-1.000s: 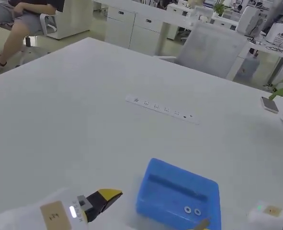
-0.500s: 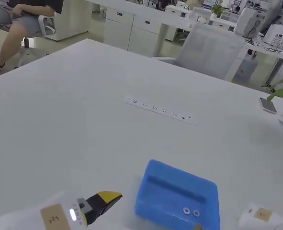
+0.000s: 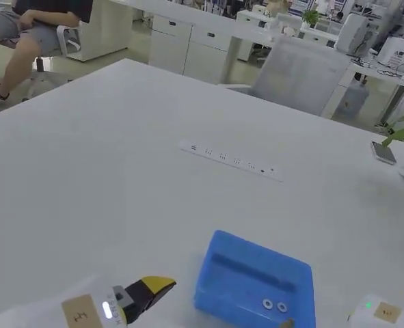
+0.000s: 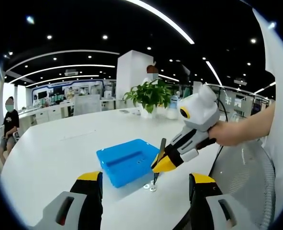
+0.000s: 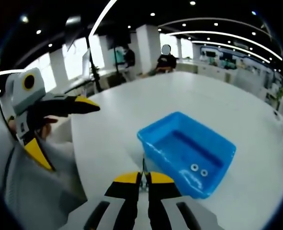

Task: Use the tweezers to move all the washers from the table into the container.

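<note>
Right gripper point(image 5: 144, 178) drifts right of container point(image 3: 229, 294) (two washers point(image 3: 275, 305) in), clenched on tweezers point(image 4: 161, 146) above table washers point(image 4: 149, 186); left gripper point(image 4: 146, 177) released; next: pinch one

The container point(image 3: 255, 280) is bright blue, at 5 o'clock in the head view, and the two washers point(image 3: 275, 305) in it are silver. The table point(image 3: 119, 171) is plain white. The left gripper point(image 3: 162, 282), at 7 o'clock, has yellow tips, then black, then a white body. The right gripper point(image 5: 143, 179) has the same yellow and black. The tweezers point(image 4: 162, 145) are dark grey. The plant point(image 4: 151, 93), at 12 o'clock in the left gripper view, is green.
</note>
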Tool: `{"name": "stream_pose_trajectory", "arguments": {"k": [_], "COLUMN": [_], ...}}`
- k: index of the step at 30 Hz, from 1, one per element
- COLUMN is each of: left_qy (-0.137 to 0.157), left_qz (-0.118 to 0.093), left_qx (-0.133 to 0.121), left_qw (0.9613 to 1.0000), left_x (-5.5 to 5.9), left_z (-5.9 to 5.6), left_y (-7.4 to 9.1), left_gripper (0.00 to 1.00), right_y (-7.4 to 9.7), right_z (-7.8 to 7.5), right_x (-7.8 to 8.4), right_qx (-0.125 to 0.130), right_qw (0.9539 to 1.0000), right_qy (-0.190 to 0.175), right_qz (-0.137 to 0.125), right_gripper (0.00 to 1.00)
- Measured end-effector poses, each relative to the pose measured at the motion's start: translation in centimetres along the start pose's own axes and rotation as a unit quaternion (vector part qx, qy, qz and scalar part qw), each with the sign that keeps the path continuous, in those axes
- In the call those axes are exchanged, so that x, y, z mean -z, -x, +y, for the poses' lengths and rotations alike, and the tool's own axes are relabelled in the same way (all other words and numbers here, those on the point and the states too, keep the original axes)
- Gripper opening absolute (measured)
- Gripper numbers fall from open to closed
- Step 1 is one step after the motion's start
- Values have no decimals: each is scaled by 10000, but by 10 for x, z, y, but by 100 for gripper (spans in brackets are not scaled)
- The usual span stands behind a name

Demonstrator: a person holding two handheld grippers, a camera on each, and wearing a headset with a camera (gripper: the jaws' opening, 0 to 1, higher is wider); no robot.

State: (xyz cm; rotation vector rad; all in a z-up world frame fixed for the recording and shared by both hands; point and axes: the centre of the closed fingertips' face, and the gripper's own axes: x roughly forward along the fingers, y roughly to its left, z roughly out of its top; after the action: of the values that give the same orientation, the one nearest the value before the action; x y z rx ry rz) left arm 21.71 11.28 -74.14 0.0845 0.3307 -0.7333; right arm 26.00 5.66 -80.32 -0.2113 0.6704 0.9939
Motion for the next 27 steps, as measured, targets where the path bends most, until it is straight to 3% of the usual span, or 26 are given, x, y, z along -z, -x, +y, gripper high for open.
{"name": "stream_pose_trajectory", "arguments": {"k": [14, 27], "left_qy": [15, 31], "left_qz": [-21, -43], "left_qx": [-29, -59], "left_qw": [10000, 10000], "left_x": [-2, -1], "left_z": [0, 1], "left_y": [0, 1], "left_gripper": [74, 74], "right_y": [18, 25], "right_z": [-9, -17], "right_x": [-31, -61], "right_qx": [151, 169], "right_qw": [9994, 9985], "right_qy": [-101, 156], "right_qz": [-301, -496], "right_gripper": [3, 3]}}
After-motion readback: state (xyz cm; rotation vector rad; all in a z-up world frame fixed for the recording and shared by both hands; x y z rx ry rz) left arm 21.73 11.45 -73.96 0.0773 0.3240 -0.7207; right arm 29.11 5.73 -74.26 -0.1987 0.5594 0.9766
